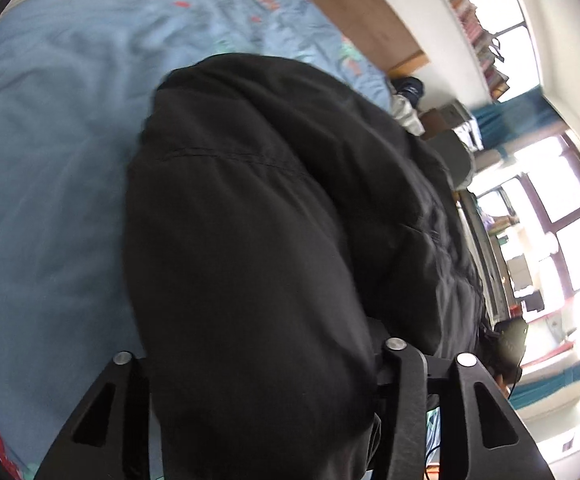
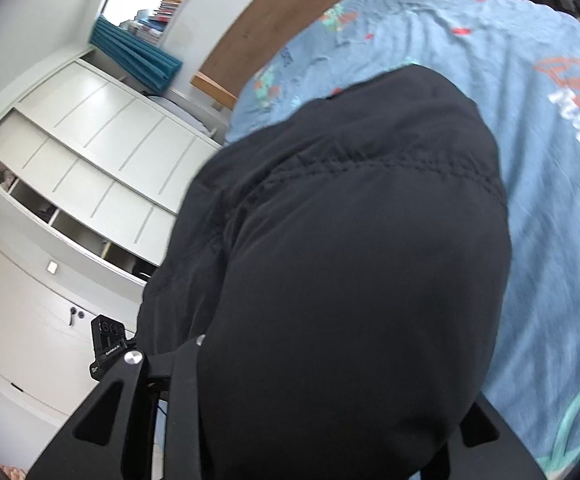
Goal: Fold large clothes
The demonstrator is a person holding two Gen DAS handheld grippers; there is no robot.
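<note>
A large black garment hangs from both grippers above a bed with a light blue printed cover. In the left wrist view the cloth drapes over my left gripper and hides its fingertips; the jaws look closed on the fabric. In the right wrist view the same black garment drapes over my right gripper, whose jaws also look closed on the cloth. A stitched seam runs across the garment in both views. The other gripper's camera block shows at lower left of the right wrist view.
The blue bed cover lies below, with a wooden headboard behind it. White wardrobe doors and shelves stand left. A bookshelf, windows and a cluttered desk lie to the right.
</note>
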